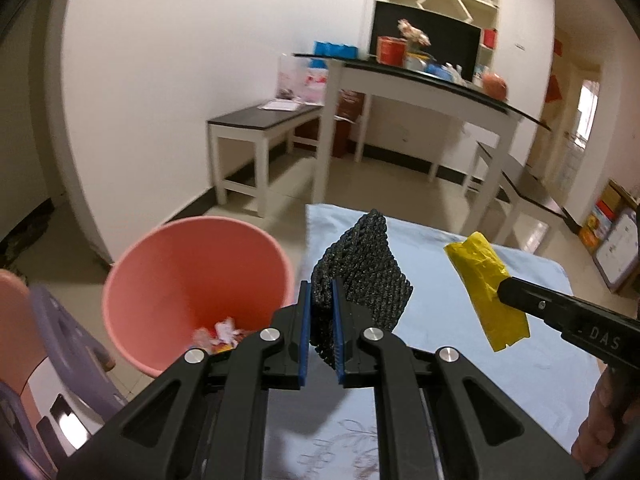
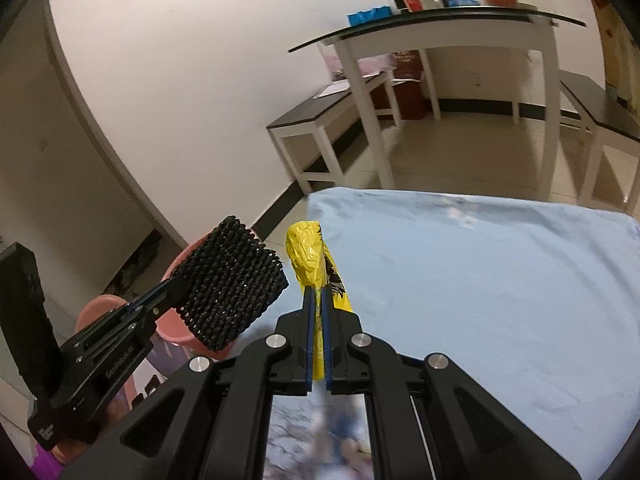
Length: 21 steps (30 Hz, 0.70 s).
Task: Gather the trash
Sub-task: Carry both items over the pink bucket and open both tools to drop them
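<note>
While both tools are raised above the light-blue cloth-covered surface (image 2: 480,280), each carries one item. Left gripper (image 1: 322,292): jaws clamped on a folded piece of black foam netting (image 1: 360,272), held over the surface's left edge, near the pink plastic bin (image 1: 192,280). That bin stands on the floor just beside this edge and contains crumpled wrappers (image 1: 222,334). Right gripper (image 2: 318,304): jaws pressed together on a crumpled yellow plastic wrapper (image 2: 306,252), held above the surface near its far-left corner.
</note>
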Available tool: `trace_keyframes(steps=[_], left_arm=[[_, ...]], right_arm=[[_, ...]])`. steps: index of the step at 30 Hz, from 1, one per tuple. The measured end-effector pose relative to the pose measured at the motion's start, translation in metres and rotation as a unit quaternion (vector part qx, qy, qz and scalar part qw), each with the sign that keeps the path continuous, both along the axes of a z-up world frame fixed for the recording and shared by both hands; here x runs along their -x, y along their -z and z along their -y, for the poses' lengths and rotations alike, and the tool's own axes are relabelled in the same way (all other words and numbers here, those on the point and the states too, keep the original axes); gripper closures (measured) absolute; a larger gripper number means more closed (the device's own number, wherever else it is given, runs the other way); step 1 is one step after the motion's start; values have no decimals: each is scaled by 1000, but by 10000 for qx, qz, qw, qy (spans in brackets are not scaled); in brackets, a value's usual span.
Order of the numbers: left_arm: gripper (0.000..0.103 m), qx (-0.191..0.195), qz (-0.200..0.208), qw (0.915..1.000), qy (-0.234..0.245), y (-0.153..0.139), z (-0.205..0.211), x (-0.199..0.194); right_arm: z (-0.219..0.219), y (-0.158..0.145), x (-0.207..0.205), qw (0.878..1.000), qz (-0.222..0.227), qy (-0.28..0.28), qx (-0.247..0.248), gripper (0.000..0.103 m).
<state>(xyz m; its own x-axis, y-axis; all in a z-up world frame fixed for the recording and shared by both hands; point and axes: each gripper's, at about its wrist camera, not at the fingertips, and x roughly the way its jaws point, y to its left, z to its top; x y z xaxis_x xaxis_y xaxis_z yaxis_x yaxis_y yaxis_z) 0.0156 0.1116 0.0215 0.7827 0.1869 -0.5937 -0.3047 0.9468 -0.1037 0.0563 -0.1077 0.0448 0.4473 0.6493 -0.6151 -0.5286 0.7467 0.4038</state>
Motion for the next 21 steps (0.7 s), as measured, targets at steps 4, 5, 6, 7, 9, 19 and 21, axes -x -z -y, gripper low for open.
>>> trace_keyframes(steps=[4,5,6,7,9,19,21], left_arm=[[94,-78,92,9996,-275,-4,-20,8],[94,-88,106,9994,-327,-5,-24,10],[94,-83,121,9991,-394,-6,-29,12],[94,-73,132,9990,-432,-6,-33,13],[94,-39,150,9984,-542,-6,-42,17],[94,94,153,9951,-974,3,-89,29],[94,134,141,9945,-1027,4,-96,31]], right_arm=[[-25,-7,1,9998,61,-192,-58,100],[-33,-9,2,9996,79,-253,-54,100],[-40,-10,1,9995,81,-307,-60,100],[-46,-11,1,9993,77,-350,-69,100],[-61,-12,1,9989,77,-445,-83,100],[-131,-8,4,9969,17,-789,-19,100],[-139,-6,6,9965,29,-831,22,100]])
